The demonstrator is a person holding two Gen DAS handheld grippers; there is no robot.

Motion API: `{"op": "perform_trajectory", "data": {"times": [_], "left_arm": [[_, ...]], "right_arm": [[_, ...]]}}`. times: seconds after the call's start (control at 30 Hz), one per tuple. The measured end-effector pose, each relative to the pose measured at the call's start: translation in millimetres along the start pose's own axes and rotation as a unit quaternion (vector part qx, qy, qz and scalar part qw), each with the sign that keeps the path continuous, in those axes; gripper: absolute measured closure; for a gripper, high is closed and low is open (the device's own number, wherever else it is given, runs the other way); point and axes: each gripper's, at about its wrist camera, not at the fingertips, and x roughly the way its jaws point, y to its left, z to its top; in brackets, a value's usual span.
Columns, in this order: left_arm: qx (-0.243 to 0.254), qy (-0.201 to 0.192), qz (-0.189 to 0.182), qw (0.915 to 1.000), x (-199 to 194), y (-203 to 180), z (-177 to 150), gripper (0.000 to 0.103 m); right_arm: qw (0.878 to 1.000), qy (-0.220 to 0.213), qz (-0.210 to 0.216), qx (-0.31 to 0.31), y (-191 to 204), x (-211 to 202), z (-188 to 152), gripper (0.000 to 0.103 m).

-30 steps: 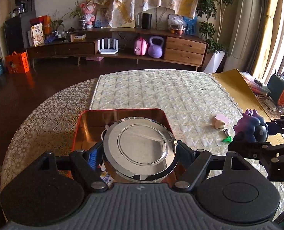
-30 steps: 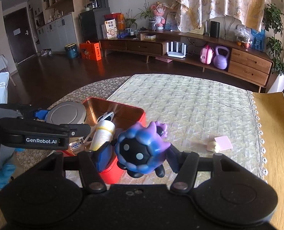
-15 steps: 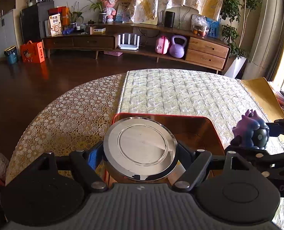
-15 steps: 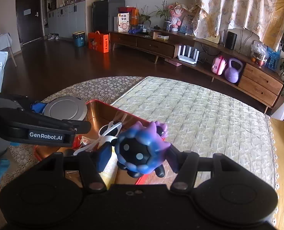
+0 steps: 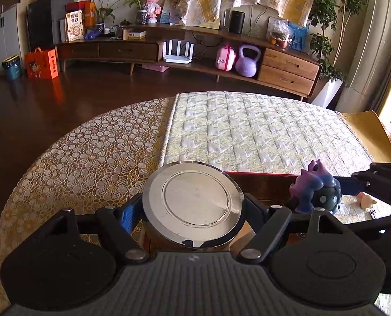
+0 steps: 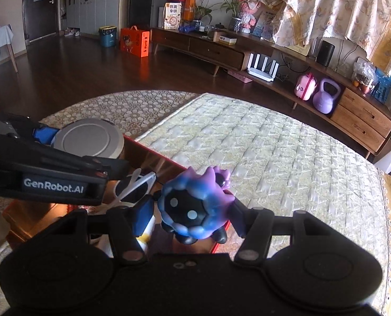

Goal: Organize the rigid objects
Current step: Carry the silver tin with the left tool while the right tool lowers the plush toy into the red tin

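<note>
My left gripper [image 5: 192, 210] is shut on a round silver tin [image 5: 192, 205] and holds it over the left end of the red box [image 5: 261, 175]. The tin also shows in the right wrist view [image 6: 90, 138]. My right gripper [image 6: 192, 216] is shut on a purple-blue spiky toy figure [image 6: 195, 208], held above the right part of the red box [image 6: 153, 155]. The toy also shows in the left wrist view [image 5: 314, 192]. Inside the box lie white sunglasses [image 6: 134, 184] and a white tube [image 6: 145, 239].
The round table has a gold lace cloth [image 5: 84, 158] and a quilted runner [image 5: 248, 131]. A small pink object [image 5: 365, 200] lies on the runner right of the box. A sideboard [image 5: 221, 52] stands across the dark floor.
Both grippers have swung left over the red box with their loads. The tin now sits over the box's left end, and the toy has come over the box's right part.
</note>
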Motion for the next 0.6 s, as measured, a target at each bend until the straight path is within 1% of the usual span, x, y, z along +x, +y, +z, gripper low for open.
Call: {"op": "perform_trajectory", "data": {"times": [0.13, 0.23, 0.4, 0.43, 0.53, 0.6], "left_arm": [[-0.002, 0.001, -0.001, 1.0000, 6, 2, -3, 0.024], [0.012, -0.002, 0.001, 0.9999, 6, -2, -4, 0.024], [0.030, -0.005, 0.014, 0.9994, 7, -9, -6, 0.023], [0.033, -0.005, 0.016, 0.9993, 7, -10, -6, 0.023], [0.039, -0.003, 0.020, 0.9990, 8, -12, -6, 0.023], [0.035, 0.002, 0.021, 0.9992, 9, -11, -6, 0.023]], "right_arm": [[1.000, 0.003, 0.008, -0.004, 4, 3, 0, 0.043], [1.000, 0.003, 0.003, -0.022, 12, 6, -2, 0.043], [1.000, 0.008, 0.005, -0.018, 14, 5, -8, 0.042], [1.000, 0.004, 0.005, -0.018, 14, 3, -9, 0.040], [0.999, -0.009, 0.002, -0.030, 17, -6, -11, 0.033], [0.999, -0.014, 0.005, -0.034, 18, -12, -12, 0.033]]}}
